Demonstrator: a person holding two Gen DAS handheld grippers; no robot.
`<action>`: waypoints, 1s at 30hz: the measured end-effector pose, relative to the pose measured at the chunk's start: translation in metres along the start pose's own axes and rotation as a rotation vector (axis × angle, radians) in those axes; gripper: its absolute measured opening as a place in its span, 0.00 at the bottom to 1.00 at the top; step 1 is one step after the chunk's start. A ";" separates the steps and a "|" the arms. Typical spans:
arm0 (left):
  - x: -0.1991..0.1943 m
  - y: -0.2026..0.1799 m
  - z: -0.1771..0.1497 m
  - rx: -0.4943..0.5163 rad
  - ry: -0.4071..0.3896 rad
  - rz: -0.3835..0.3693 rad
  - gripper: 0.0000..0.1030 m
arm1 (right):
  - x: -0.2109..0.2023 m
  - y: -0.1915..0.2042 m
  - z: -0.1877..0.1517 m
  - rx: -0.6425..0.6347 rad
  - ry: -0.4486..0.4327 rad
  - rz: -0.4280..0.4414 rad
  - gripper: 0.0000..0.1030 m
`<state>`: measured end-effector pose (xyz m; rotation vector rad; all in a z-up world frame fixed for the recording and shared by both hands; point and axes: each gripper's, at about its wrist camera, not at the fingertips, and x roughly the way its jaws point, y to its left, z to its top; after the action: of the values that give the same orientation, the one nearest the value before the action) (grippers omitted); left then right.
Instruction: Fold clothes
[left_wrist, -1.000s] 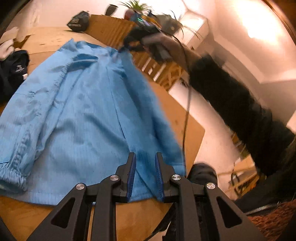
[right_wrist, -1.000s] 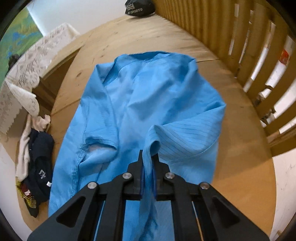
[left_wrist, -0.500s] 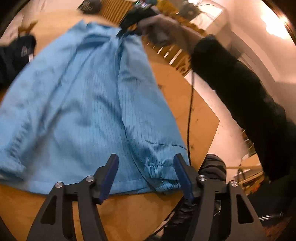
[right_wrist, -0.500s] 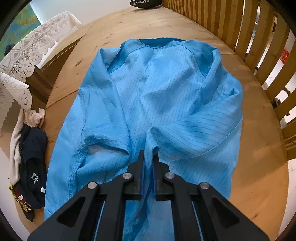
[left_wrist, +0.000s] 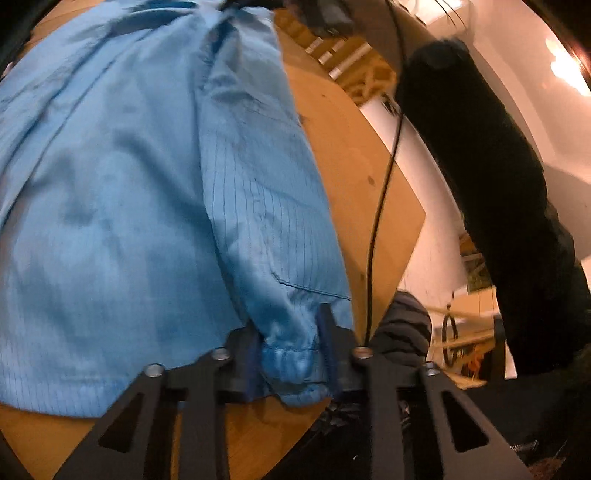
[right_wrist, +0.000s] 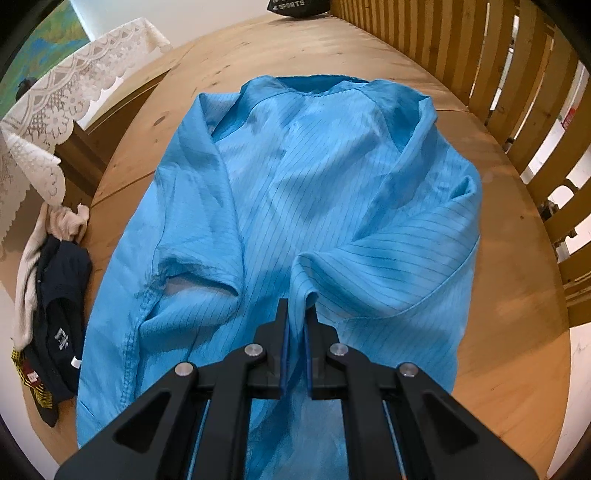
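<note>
Blue jacket (right_wrist: 295, 192) flat on bench (right_wrist: 509, 332), both ends pinched
Left hand-held gripper (left_wrist: 288, 354) closing on cuff (left_wrist: 291, 360), right hand-held gripper (right_wrist: 295, 332) clenched on fabric, for folding

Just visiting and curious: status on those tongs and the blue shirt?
Left tongs closing on the gathered cuff. Right tongs shut on a shirt fold. Dark clothes lie beside it, clear.

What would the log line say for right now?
left gripper: closing on sleeve cuff | right gripper: shut on blue shirt fold | table: shirt spread
</note>
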<state>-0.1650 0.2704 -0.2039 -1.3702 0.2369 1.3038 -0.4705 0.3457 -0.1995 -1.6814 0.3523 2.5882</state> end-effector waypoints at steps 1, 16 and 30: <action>0.001 -0.001 0.002 0.001 0.008 0.000 0.17 | 0.001 0.001 -0.001 -0.005 0.002 -0.001 0.06; -0.059 -0.002 0.015 0.055 -0.089 0.071 0.14 | -0.015 0.016 0.009 -0.044 -0.017 0.008 0.06; -0.050 0.053 -0.004 -0.012 -0.093 0.137 0.15 | 0.040 0.054 0.017 -0.058 0.030 -0.030 0.06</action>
<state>-0.2212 0.2240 -0.1963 -1.3181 0.2630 1.4811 -0.5105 0.2925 -0.2198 -1.7314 0.2526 2.5788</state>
